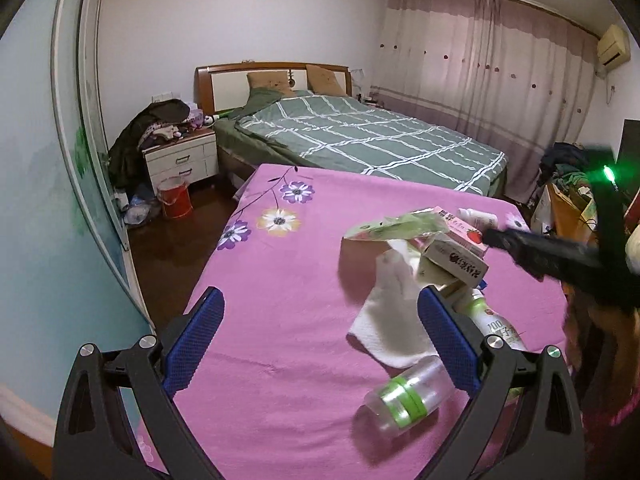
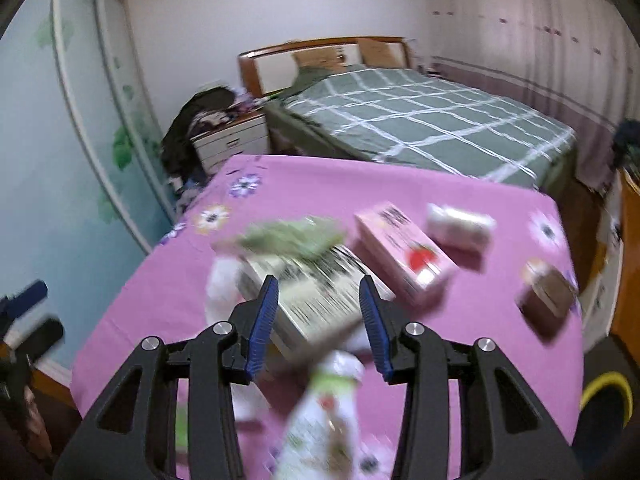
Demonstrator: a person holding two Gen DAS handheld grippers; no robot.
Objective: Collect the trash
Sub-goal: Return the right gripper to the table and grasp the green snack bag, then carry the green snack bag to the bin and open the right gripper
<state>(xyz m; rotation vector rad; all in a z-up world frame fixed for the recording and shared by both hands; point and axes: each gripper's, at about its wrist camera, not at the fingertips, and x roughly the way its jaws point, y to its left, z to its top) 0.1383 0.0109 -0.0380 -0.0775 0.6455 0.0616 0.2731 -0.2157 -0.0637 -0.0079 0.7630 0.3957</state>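
Right tool (image 2: 318,312) spread astride beige carton (image 2: 316,296) | left tool (image 1: 320,344) spread, idle | I'd centre, then squeeze squarely, pink carton (image 2: 404,256) just beyond.

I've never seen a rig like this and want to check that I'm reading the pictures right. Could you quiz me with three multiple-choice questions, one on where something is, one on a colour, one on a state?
1. Where does the clear plastic jar with the green band lie?
A. On the pink floral cloth
B. On the green bed
C. In the red bucket

2. What colour are the pads on the left gripper's fingers?
A. Red
B. Blue
C. Yellow

3. How does the left gripper stand?
A. Shut on the white paper towel
B. Shut on a carton
C. Open, holding nothing

Answers: 1 A, it lies on its side on the pink floral cloth; 2 B, both pads are blue; 3 C, the fingers are spread wide with only cloth and trash behind them.
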